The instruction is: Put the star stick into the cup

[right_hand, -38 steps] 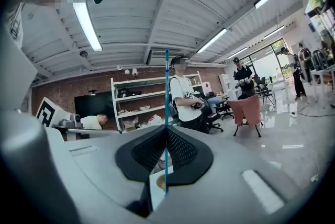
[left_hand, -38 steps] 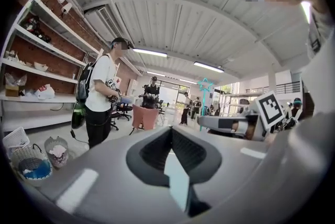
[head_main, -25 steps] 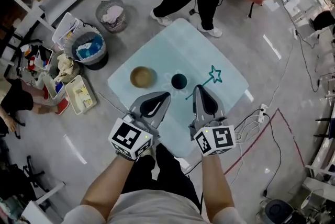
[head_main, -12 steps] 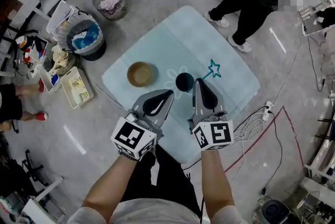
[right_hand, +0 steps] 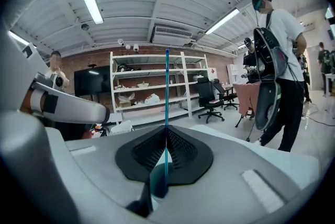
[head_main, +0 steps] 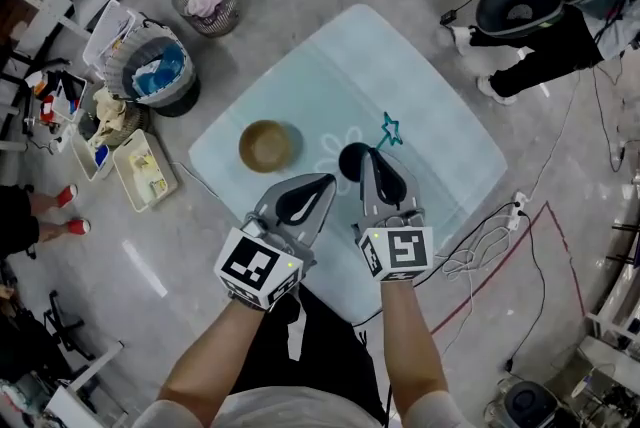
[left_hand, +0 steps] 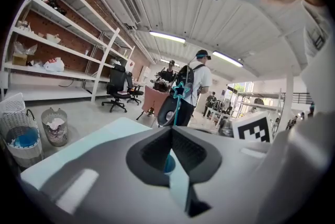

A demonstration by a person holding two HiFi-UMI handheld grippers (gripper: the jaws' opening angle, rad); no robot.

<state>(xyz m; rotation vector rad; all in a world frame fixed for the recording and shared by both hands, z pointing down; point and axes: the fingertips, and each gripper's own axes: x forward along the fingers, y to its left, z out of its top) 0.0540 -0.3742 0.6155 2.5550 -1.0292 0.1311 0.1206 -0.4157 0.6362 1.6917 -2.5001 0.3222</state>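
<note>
- My right gripper (head_main: 375, 156) is shut tight on the star stick (head_main: 388, 129). In the right gripper view its jaws meet on the thin blue shaft (right_hand: 167, 92), which stands straight up from the seam.
- My left gripper (head_main: 322, 184) is closed too, jaws pressed together with nothing between them. It sits just left of the right one over the near part of the pale table (head_main: 400, 66).
- The star end hangs above the table just beyond my right gripper's tip. The dark cup (head_main: 352, 159) stands right beside that tip, on its left.
- Only the head view shows the layout: a brown bowl (head_main: 266, 145) is left of the cup and apart from it, and both grippers are on the near side.
- The left gripper view alone shows the outlined star (left_hand: 179, 90) face on, rising beyond my closed left gripper (left_hand: 170, 131). From the right gripper (right_hand: 166, 131) the stick is edge-on, a mere line with no star shape.
- The stick's lower end is hidden in the head view behind my right gripper. In the right gripper view it runs down into a dark teal blur in the notch below the jaws, and I can't tell whether that is the cup.
- A bit of blue also shows in the left gripper's notch, too blurred to name.
</note>
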